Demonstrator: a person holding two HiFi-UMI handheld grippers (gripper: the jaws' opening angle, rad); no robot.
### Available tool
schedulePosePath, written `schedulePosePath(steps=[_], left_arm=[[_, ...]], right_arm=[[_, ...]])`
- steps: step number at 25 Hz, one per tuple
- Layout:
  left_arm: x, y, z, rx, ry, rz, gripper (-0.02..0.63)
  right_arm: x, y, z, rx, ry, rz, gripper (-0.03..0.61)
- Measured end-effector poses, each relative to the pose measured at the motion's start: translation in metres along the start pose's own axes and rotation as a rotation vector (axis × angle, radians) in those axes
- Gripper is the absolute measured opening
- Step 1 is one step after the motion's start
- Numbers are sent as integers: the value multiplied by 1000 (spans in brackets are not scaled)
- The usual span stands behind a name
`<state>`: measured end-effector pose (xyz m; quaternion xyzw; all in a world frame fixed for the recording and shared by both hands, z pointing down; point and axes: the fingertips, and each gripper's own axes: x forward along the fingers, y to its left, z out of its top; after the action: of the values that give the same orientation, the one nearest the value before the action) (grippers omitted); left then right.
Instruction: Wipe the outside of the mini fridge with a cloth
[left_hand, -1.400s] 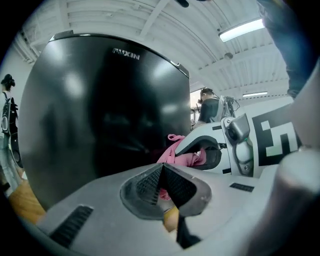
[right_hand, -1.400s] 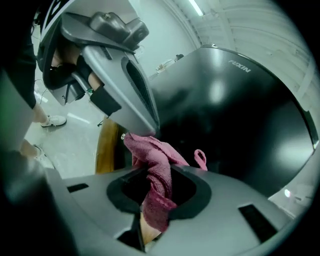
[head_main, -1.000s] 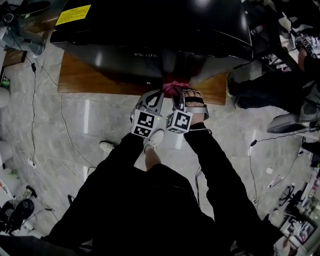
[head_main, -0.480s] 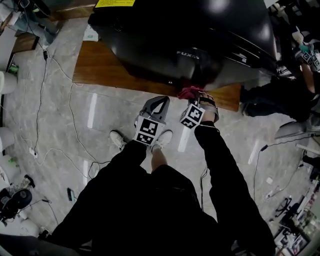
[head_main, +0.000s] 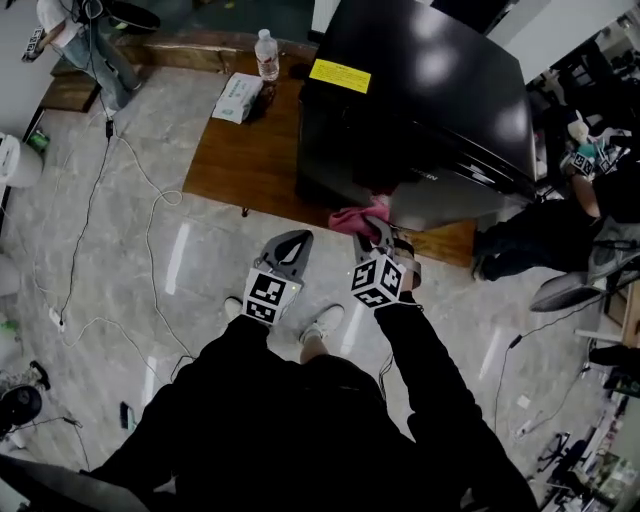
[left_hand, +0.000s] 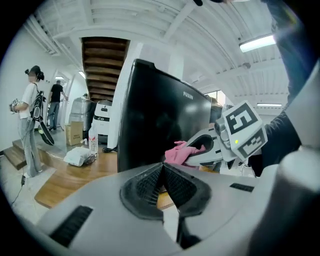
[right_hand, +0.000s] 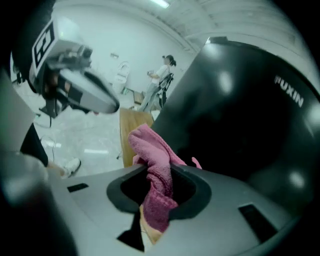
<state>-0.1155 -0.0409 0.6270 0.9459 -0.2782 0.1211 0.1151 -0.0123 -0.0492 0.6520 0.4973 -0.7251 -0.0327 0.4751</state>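
Observation:
The black mini fridge (head_main: 420, 110) stands on a low wooden platform (head_main: 240, 160). My right gripper (head_main: 372, 232) is shut on a pink cloth (head_main: 358, 217) and holds it against the fridge's lower front corner. From the right gripper view the cloth (right_hand: 155, 155) bunches out between the jaws of the right gripper (right_hand: 157, 172), close to the glossy fridge wall (right_hand: 240, 115). My left gripper (head_main: 287, 248) hangs to the left, over the floor and short of the platform. Its jaws are shut on nothing in the left gripper view (left_hand: 162, 167), which faces the fridge (left_hand: 155, 120) and the cloth (left_hand: 180, 151).
A water bottle (head_main: 265, 52) and a tissue pack (head_main: 237, 97) lie on the platform's far left part. Cables (head_main: 100, 200) trail over the marble floor. A person sits at the right (head_main: 560, 230). Two people stand far off (left_hand: 30, 120). My shoes (head_main: 325, 322) are below the grippers.
The right gripper has carried the cloth along the fridge's lower front towards its left corner. The left gripper has drawn back from the cloth and now sits apart, to the left.

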Motion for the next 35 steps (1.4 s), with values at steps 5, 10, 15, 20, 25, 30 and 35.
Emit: schedulePosePath(steps=[5,10,15,20,25,30,35], left_arm=[[-87,29,53,31,-79,-14,6],[-170,77,100,29,-170,46,6],[-244,116,115,51,-235,70,6],[-305,160,101,24,-230,82,6],[-352,200,103,2,-251,97,6],[-361,230,110,-1,-285,152,6],[-331,251,118,9,-282,146,6]], right_arm=[[-62,28,129,269,-282,71,97],[-105,75,222,433,-449,165,97],[-120,114,294,601,-612,244,97],[-113,151,358,670,-682,336,97],[-106,181,404,711,-706,372,97],[-99,175,422,687,-707,360,95],[-64,158,425,696,-694,364,95]])
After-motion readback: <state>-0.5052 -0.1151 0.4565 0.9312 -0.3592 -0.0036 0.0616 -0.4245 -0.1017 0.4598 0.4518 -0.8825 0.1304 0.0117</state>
